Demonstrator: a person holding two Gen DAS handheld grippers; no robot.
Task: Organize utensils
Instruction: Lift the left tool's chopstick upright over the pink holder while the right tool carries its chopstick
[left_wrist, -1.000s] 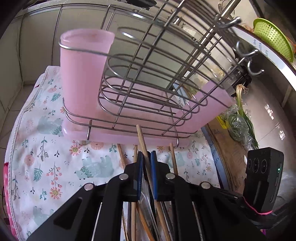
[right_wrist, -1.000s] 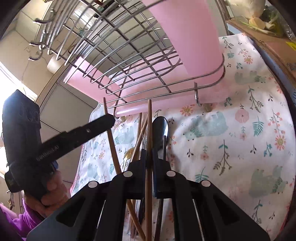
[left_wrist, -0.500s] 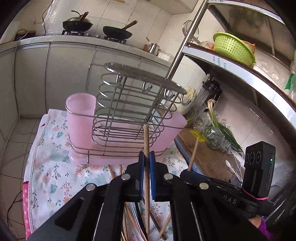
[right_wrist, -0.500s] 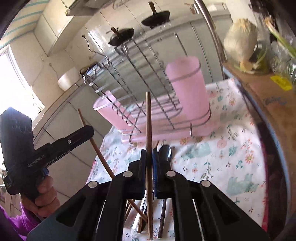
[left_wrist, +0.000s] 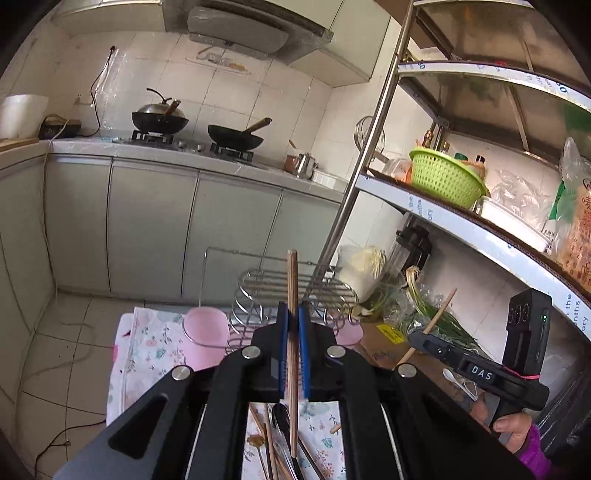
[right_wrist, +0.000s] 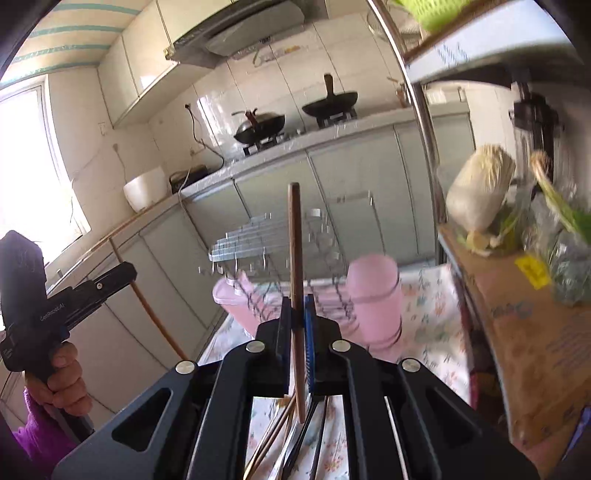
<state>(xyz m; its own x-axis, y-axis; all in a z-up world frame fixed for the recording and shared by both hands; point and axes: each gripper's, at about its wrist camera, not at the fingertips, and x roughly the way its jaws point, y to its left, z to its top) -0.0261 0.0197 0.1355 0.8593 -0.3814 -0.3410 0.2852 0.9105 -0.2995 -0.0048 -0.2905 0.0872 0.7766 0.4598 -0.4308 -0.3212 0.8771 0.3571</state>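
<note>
Each tool, left tool and right tool, pinches one chopstick upright. Lower both tips-first into the wire rack, probably its basket; motion blur hides the openings.

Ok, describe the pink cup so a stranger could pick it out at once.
Start at the table with the floral cloth, in front of the grey cabinets. On it stands a wire utensil rack on a pink tray. The pink cup sits in a wire ring at the rack's end: the only tall, round, open-topped pink thing there.
</note>
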